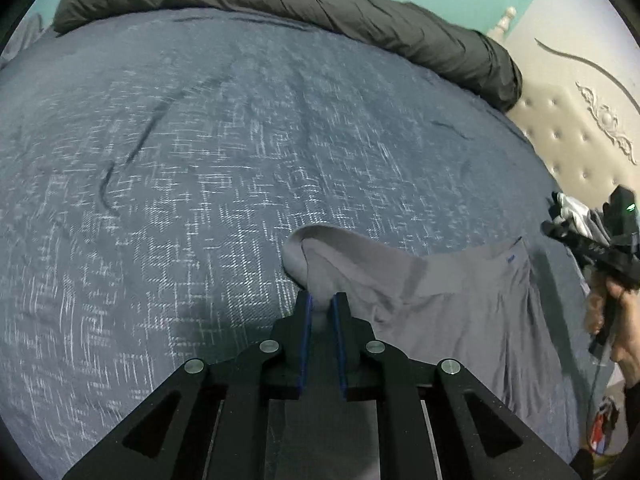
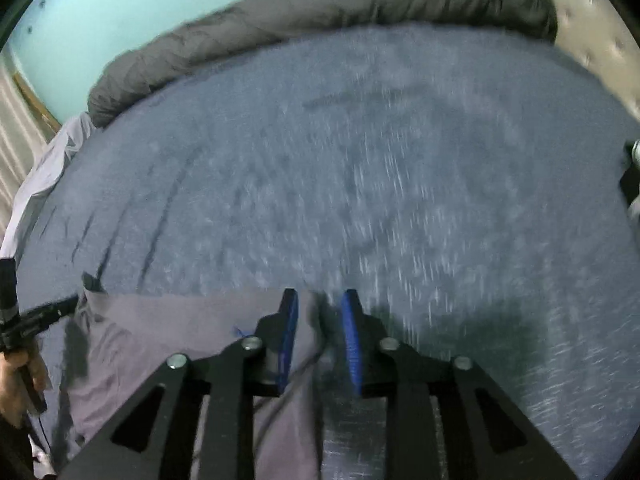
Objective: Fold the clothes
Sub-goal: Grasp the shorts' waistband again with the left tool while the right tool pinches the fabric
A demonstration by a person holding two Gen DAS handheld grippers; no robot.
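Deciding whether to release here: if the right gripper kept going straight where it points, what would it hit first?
The right gripper, jaws apart with nothing between them, aims down at the edge of the grey garment; past its tips lies the blue patterned bedspread. Probably that edge or the spread; blur hides depth.

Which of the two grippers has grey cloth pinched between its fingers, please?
The left gripper: a bunched corner of the grey garment sits between its fingers. The right gripper stands open, holding nothing.

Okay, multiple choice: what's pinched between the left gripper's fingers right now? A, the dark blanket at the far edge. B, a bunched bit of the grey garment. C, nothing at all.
B: the left gripper has a bunched fold of the grey garment between its blue pads.
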